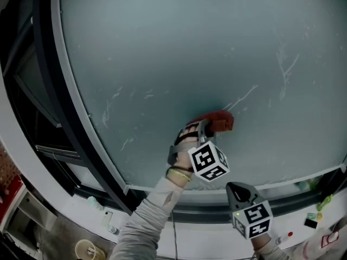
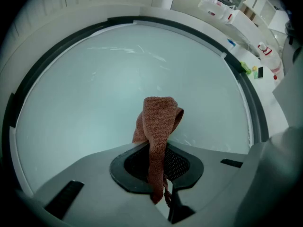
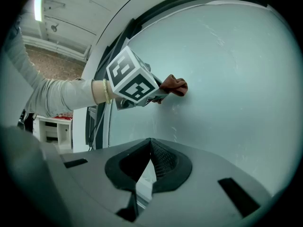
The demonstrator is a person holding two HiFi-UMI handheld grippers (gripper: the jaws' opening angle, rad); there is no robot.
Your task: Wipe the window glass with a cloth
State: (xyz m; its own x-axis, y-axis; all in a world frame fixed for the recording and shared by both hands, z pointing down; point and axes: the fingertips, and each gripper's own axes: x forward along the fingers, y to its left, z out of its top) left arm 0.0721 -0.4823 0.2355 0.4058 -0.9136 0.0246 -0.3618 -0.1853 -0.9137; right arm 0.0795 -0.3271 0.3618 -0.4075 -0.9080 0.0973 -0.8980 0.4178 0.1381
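The reddish cloth (image 2: pixel 156 122) is being gripped between the left tongs (image 2: pixel 152 145) against the window glass (image 1: pixel 190 53), the right tongs (image 3: pixel 150 143) being held closed, empty.

an indoor workroom, seemingly a lab, shown by a large pale frosted window pane (image 1: pixel 190 53) in a dark metal frame (image 1: pixel 62 102), a white sill (image 1: pixel 209 241) strewn with small plastic bottles (image 1: pixel 95 203), and white shelving (image 2: pixel 252 7).

Cloth (image 1: pixel 221 120) against window glass (image 1: pixel 190 53), low centre, between jaws of left gripper (image 1: pixel 209 127) just beneath. Right gripper (image 1: pixel 239 189) down-right of left, near bottom frame (image 1: pixel 195 214).
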